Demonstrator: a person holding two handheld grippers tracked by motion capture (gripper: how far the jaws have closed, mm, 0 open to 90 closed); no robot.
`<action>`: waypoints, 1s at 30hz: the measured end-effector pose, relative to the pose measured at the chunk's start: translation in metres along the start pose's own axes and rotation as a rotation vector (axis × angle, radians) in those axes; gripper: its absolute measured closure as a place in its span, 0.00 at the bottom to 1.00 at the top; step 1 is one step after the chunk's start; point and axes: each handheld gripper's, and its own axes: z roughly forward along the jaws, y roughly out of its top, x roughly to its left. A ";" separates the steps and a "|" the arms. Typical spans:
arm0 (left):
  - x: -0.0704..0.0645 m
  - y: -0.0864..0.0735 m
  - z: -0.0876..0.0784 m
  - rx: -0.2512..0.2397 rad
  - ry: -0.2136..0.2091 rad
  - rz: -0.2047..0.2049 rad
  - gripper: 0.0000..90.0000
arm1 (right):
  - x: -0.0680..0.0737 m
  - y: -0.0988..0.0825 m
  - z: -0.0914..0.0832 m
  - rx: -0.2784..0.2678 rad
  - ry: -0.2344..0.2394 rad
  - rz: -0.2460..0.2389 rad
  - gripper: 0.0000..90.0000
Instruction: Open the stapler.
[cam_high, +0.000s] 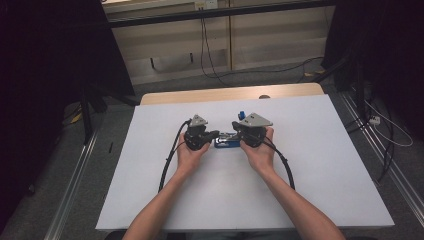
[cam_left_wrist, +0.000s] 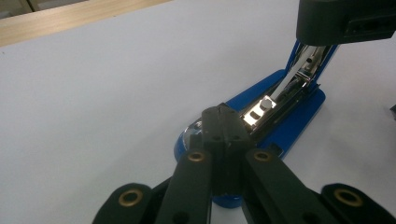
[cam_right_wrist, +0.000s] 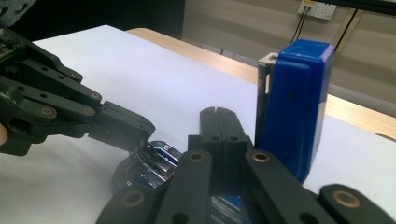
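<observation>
A blue stapler (cam_high: 227, 142) lies swung open on the white table top (cam_high: 310, 165), between my two grippers. Its blue lid (cam_right_wrist: 294, 102) stands upright, and its metal magazine (cam_left_wrist: 299, 77) rises at a slant above the base (cam_left_wrist: 285, 126). My left gripper (cam_left_wrist: 224, 116) is shut with nothing between its jaws; its tip rests over the front end of the base by the shiny anvil plate (cam_right_wrist: 149, 163). My right gripper (cam_right_wrist: 217, 114) is also shut and empty, over the base just left of the upright lid. The two tips (cam_high: 216, 134) (cam_high: 234, 133) nearly meet over the stapler.
A wooden table edge (cam_high: 225, 94) runs along the far side of the white top. Black cables (cam_high: 170, 160) trail from both grippers across the table. Beyond the table are floor cables (cam_high: 280, 70), and dark curtains hang on both sides.
</observation>
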 end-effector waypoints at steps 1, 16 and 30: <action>0.000 0.000 0.000 0.000 0.000 0.000 1.00 | 0.000 0.000 0.000 0.000 0.000 0.001 1.00; 0.000 0.000 0.000 -0.001 0.002 0.002 1.00 | -0.013 0.003 -0.010 -0.006 -0.033 0.002 1.00; 0.000 0.000 0.000 -0.001 0.002 0.004 1.00 | -0.024 -0.001 -0.019 -0.010 -0.048 0.012 1.00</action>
